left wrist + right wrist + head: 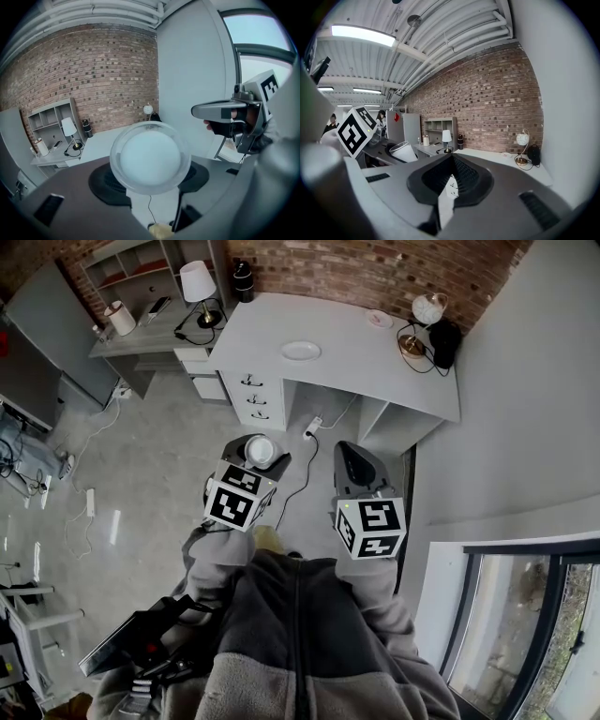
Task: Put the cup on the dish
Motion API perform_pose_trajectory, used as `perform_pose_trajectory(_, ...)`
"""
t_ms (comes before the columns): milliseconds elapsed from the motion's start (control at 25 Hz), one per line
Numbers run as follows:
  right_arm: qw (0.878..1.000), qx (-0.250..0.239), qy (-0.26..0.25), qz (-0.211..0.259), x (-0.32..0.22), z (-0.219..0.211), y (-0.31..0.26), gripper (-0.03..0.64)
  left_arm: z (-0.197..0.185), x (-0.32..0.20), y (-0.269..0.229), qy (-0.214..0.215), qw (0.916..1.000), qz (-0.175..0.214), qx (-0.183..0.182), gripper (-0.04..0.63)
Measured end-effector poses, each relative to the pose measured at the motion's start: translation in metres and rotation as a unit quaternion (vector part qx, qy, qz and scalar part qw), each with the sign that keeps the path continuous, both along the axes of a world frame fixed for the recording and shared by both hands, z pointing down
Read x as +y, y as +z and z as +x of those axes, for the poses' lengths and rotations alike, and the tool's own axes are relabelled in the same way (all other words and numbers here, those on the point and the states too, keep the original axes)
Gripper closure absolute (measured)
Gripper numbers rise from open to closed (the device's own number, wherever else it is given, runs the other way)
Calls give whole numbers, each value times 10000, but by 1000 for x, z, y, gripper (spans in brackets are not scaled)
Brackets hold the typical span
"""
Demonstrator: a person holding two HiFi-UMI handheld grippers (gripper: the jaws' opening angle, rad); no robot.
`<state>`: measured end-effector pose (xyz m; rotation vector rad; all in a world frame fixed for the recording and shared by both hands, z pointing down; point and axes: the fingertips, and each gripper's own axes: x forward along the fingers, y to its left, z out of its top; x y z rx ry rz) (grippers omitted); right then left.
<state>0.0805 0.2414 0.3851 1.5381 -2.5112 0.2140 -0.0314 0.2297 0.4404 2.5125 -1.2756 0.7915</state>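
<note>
Cup point(260, 450) is clamped in the left gripper point(150, 177), carried clear of the floor. Dish point(300, 351) lies ahead on the desk point(375, 367), well apart. Right gripper point(357, 465) is closed on nothing and is no nearer.

the cup point(150, 157) looks like frosted, translucent plastic with a glossy rim. toward twelve o'clock in the head view, the dish point(300, 351) is smooth and white on a matt grey desk point(375, 367), the brick wall point(375, 273) rough behind it. at six o'clock, the jacket point(309, 634) is fleecy cloth.
</note>
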Motion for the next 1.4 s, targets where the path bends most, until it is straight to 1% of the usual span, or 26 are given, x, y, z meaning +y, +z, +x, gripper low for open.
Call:
perform_pose_trajectory(320, 10000, -42, -24, -87, 0, -5, 11, 617, -6, -9, 5, 4, 10000, 27, -31, 339)
perform_pose_trajectory(520, 9997, -119, 165, -134, -22, 8, 18, 617, -1, -34, 7, 97, 9999, 88, 3, 339)
perform_pose_trajectory(680, 9995, -121, 264, -89, -52, 12, 15, 617, -1, -65, 4, 148, 9997, 179, 22, 339)
perform_pose_trajectory(880, 9993, -42, 363, -25, -102, 13, 8, 617, -9, -116, 3, 165, 9996, 219, 20, 339)
perform_pose_trajectory(1040, 9990, 3, 450, -73, -143, 13, 7, 617, -11, -159, 0, 247, 9994, 238, -2, 339)
perform_pose_trajectory(1400, 9982, 23, 470, -378, -232, 2, 19, 617, -17, -242, 11, 411, 9991, -6, -63, 339)
